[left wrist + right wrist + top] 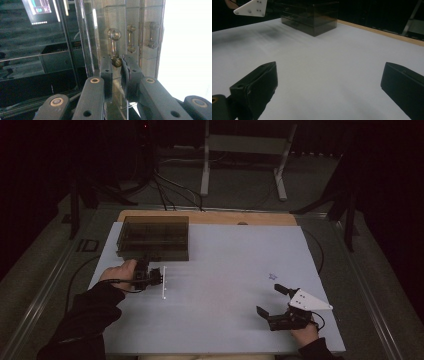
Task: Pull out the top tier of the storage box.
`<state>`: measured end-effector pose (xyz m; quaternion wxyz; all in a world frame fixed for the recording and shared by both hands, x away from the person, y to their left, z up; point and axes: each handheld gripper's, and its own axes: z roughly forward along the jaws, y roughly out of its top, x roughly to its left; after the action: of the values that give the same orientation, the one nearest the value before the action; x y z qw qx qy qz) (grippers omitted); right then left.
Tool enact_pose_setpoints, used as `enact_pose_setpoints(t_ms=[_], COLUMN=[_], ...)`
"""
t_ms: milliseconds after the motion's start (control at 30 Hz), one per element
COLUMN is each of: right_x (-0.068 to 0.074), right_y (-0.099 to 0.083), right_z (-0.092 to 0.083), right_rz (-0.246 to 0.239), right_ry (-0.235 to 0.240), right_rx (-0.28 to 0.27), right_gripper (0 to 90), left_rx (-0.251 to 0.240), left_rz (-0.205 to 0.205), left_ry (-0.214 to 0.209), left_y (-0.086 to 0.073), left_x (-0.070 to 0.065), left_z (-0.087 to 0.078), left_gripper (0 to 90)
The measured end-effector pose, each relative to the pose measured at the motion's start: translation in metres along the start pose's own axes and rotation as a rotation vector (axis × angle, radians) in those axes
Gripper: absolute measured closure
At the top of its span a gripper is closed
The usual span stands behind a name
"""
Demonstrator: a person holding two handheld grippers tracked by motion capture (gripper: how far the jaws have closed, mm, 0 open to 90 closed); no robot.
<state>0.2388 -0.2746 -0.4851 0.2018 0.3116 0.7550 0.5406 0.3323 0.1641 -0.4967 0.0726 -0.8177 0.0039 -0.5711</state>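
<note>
Two grippers work over a white table (pixel 225 270) that takes up most of the high view, with a wooden strip along its far edge. At about 10 o'clock on the table sits a smoky, see-through drawer box (pixel 154 237), also seen far off in the right gripper view (pixel 312 17).

At 9 o'clock the left gripper (pixel 152 277), held in the person's left hand (pixel 119 272), is up against the near face of the box. In its own view the left gripper (pixel 117 72) has its jaws closed to a narrow gap around a small clear handle (pixel 114 47) on a drawer front, with the handle's lower knob between the jaw tips. Two more clear handles (pixel 131 37) sit beside it on the neighbouring fronts.

At 4 o'clock the right gripper (pixel 272 302) rests low over bare table, well apart from the box, its white three-cornered plate on top. In its own view the right gripper (pixel 329 82) has its jaws spread wide with nothing between them.

A tiny dark mark (pixel 272 276) lies on the table just beyond it.
</note>
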Motion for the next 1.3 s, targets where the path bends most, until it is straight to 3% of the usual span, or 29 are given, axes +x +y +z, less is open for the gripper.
enact_pose_setpoints(t_ms=[133, 233, 300, 500, 600, 667, 833, 900, 933, 967, 1000, 1033, 1067, 1233, 1300], right_x=[0.000, 0.000, 0.000, 0.000, 0.000, 0.000, 0.001, 0.000, 0.000, 0.000, 0.000, 0.000, 0.001, 0.001, 0.001], right_y=[0.000, 0.000, 0.000, 0.000, 0.000, 0.000, 0.000, 0.000, 0.000, 0.000, 0.000, 0.000, 0.000, -0.001, -0.001], right_z=[0.000, 0.000, 0.000, 0.000, 0.000, 0.000, 0.001, 0.001, 0.001, 0.001, 0.001, 0.001, 0.001, 0.001, 0.001], right_rz=[-0.002, -0.001, 0.001, 0.000, 0.001, 0.000, -0.001, -0.002, -0.002, -0.002, -0.003, -0.003, -0.003, -0.005, -0.006], right_ry=[-0.001, -0.001, -0.001, 0.000, 0.000, 0.000, -0.001, -0.001, -0.001, 0.000, 0.001, 0.001, 0.002, 0.007, 0.012], right_rx=[-0.001, -0.002, -0.002, -0.001, -0.001, 0.000, 0.003, 0.004, 0.004, 0.004, 0.005, 0.005, 0.004, 0.003, -0.001], right_gripper=[1.0, 1.0, 1.0, 1.0, 1.0, 1.0, 1.0, 1.0, 1.0, 1.0, 1.0, 1.0, 1.0, 1.0, 1.0], left_rx=[0.002, -0.009, -0.013, -0.054, -0.069, -0.073, -0.083, -0.066, -0.066, -0.074, -0.077, -0.077, -0.102, -0.172, -0.175], left_rz=[0.009, -0.038, -0.077, -0.212, -0.288, -0.301, -0.393, -0.400, -0.400, -0.407, -0.427, -0.427, -0.445, -0.468, -0.475], left_ry=[-0.005, -0.042, -0.049, -0.167, -0.245, -0.293, -0.410, -0.481, -0.481, -0.502, -0.551, -0.551, -0.606, -0.624, -0.630], left_y=[0.000, -0.002, -0.005, -0.016, -0.023, -0.026, -0.033, -0.036, -0.036, -0.038, -0.041, -0.041, -0.045, -0.057, -0.059], left_x=[0.001, 0.004, 0.005, 0.018, 0.025, 0.029, 0.034, 0.036, 0.036, 0.037, 0.039, 0.039, 0.042, 0.050, 0.052], left_z=[-0.001, -0.003, -0.005, -0.012, -0.014, -0.016, -0.015, -0.014, -0.014, -0.013, -0.011, -0.011, -0.011, -0.010, -0.010], left_gripper=[80.3, 78.9, 70.7, 49.0, 41.8, 38.6, 23.8, 14.9, 12.2, 12.2, 6.3, 2.8, 0.0, 0.0, 0.0])
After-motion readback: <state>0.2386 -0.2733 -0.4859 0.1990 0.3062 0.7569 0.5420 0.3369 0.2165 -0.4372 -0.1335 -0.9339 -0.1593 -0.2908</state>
